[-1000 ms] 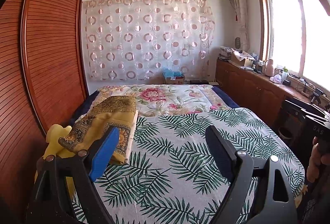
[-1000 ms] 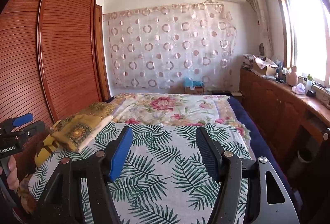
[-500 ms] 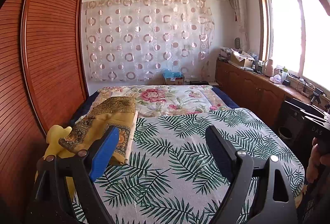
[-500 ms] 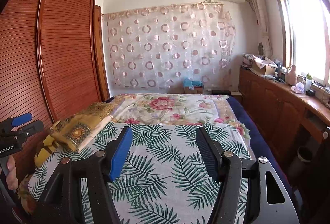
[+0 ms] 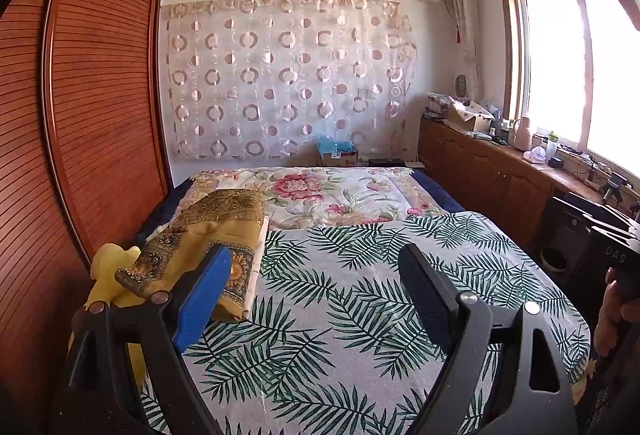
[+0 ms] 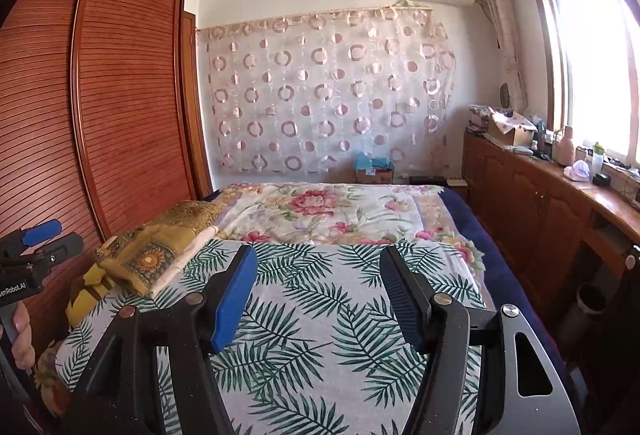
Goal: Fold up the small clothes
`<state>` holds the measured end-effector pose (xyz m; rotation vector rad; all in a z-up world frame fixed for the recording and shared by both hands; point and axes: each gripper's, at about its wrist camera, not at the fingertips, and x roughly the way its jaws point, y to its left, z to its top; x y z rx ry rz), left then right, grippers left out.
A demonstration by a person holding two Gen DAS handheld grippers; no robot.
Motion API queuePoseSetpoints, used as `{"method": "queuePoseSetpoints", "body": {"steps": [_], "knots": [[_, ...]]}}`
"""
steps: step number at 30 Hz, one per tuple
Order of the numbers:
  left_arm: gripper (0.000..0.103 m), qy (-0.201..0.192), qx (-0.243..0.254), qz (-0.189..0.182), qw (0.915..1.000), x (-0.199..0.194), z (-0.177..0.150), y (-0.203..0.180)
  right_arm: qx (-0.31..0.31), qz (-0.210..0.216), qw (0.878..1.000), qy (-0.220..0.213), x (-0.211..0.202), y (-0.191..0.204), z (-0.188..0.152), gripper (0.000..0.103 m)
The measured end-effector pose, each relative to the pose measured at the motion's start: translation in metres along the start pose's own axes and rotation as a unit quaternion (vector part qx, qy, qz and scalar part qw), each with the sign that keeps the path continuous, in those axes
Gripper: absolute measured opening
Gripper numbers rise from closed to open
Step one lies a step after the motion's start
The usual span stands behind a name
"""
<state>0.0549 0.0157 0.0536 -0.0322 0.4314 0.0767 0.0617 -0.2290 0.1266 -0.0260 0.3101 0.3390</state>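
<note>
A stack of folded clothes, gold patterned cloth on top (image 5: 216, 227), lies at the bed's left edge, over a yellow garment (image 5: 108, 275); it also shows in the right wrist view (image 6: 160, 251). My left gripper (image 5: 316, 267) is open and empty, held above the palm-leaf sheet (image 5: 360, 299), right of the stack. My right gripper (image 6: 318, 267) is open and empty above the same sheet (image 6: 320, 319). The left gripper's body shows at the right wrist view's left edge (image 6: 28, 259).
A floral quilt (image 5: 332, 195) covers the bed's far half. A wooden wardrobe (image 5: 80, 115) stands close on the left. A wooden counter (image 5: 500, 171) with clutter runs under the window on the right. A bin (image 5: 554, 259) stands by the bed.
Nothing has visibly changed apart from a slight shift of the right wrist view. Both grippers stay open over the bed.
</note>
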Motion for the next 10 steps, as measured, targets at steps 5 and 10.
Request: {"method": "queuePoseSetpoints", "body": {"steps": [5, 10], "knots": [[0.086, 0.000, 0.000, 0.000, 1.0000, 0.0000, -0.0004, 0.0001, 0.001, 0.001, 1.000, 0.000, 0.0002, 0.0004, -0.0010, 0.066], [0.086, 0.000, 0.000, 0.000, 1.0000, -0.0005, 0.0001, -0.0001, 0.002, 0.001, 1.000, 0.000, 0.0016, 0.0016, -0.0005, 0.066]]}}
